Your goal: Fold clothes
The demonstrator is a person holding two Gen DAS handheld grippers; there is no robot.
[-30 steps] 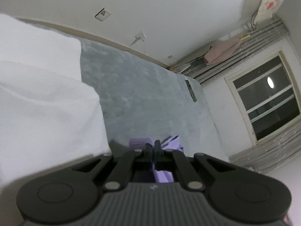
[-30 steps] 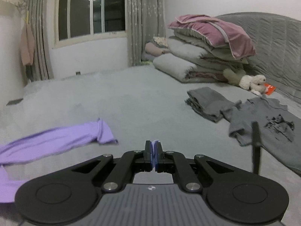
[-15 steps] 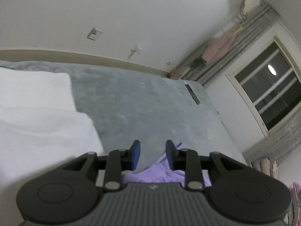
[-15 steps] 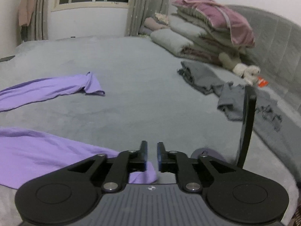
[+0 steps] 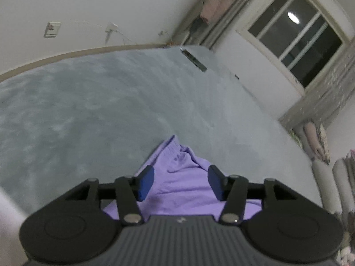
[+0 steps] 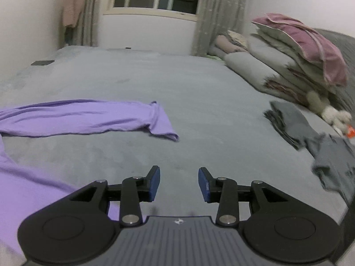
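Observation:
A purple long-sleeved garment [image 6: 84, 119] lies spread on the grey bed cover [image 6: 177, 84], one sleeve stretched out to the right. In the left wrist view a corner of the purple garment [image 5: 179, 177] lies flat under my left gripper [image 5: 180, 182], which is open with nothing between its blue pads. My right gripper [image 6: 179, 184] is also open, hovering over bare cover just right of the garment's body, which fills the lower left.
A folded grey garment [image 6: 288, 122] and a loose grey T-shirt [image 6: 332, 161] lie at the right. Stacked quilts and a pink pillow [image 6: 295, 51] sit beyond, with a plush toy [image 6: 332, 115]. A dark flat device [image 5: 194, 61] lies near the far bed edge by the window [image 5: 295, 35].
Both grippers were shut on the purple garment one second ago; both have opened and let it go, and it now lies on the bed. The white cloth has left the left view.

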